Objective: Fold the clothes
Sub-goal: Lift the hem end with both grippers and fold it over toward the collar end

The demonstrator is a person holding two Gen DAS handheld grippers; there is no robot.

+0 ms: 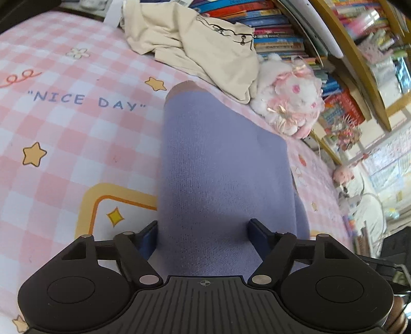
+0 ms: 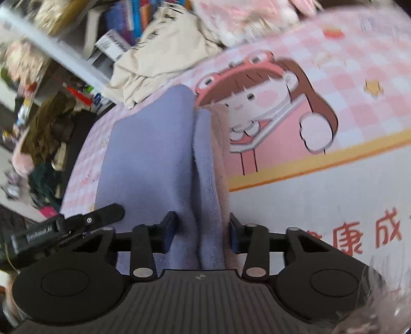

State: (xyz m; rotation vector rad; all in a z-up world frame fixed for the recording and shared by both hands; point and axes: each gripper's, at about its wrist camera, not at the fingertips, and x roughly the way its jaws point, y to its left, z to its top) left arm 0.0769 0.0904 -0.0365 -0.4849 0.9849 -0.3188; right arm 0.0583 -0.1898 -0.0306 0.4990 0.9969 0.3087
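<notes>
Two grippers, each clamped on the same lavender garment over a pink checked bed.
The left gripper (image 1: 203, 231) pinches the garment (image 1: 218, 164) at frame centre; the right gripper (image 2: 203, 228) pinches its bunched folds (image 2: 154, 154). The bedsheet (image 1: 77, 123) reads "NICE DAY" at left; a cream shirt (image 1: 200, 43) lies at upper centre, books (image 1: 269, 23) behind.

Soft, even daylight fills both views, brightest at the window (image 1: 385, 167) on the far right of the left view. The lilac cloth (image 1: 218, 179) casts a dull shadow near the left gripper (image 1: 203, 231). The right view is smeared by motion blur, worst on the shelves (image 2: 38, 77) at left. Fisheye bending curves the edges.
</notes>
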